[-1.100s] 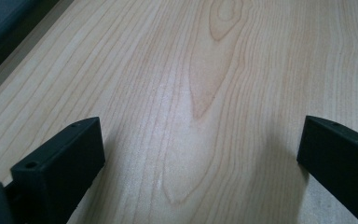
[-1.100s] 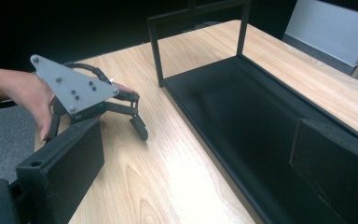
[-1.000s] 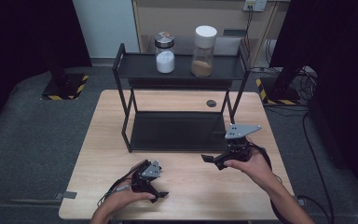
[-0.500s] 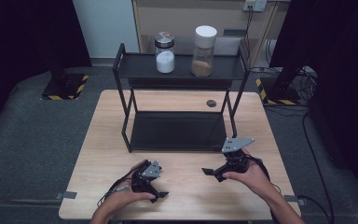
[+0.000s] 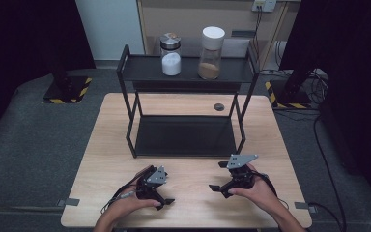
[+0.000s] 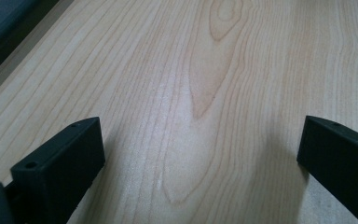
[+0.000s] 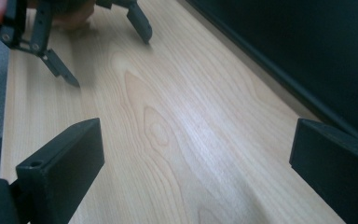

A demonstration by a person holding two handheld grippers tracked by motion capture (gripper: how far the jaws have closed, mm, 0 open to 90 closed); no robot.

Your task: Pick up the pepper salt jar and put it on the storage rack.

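High view: the left gripper (image 5: 160,189) and the right gripper (image 5: 223,180) are held low over the near edge of the wooden table (image 5: 106,140), each with its jaws spread apart and nothing between them. The two things nearest to them, a jar of white powder (image 5: 171,54) and a taller jar of brown powder (image 5: 210,53), are seen standing upright, side by side but apart, on the top shelf of the black rack (image 5: 130,70) at the far side. Both jars lie straight ahead of and above the grippers, well apart from them; the white jar is judged nearer the left gripper, the brown jar nearer the right. Left gripper view: bare wood grain is framed between two widely parted jaws, with a dark edge at the upper left. Right gripper view: the jaws are likewise parted over bare wood; the left gripper (image 7: 102,51) is seen farther off, and the rack's dark lower shelf (image 7: 307,56) runs along the right.
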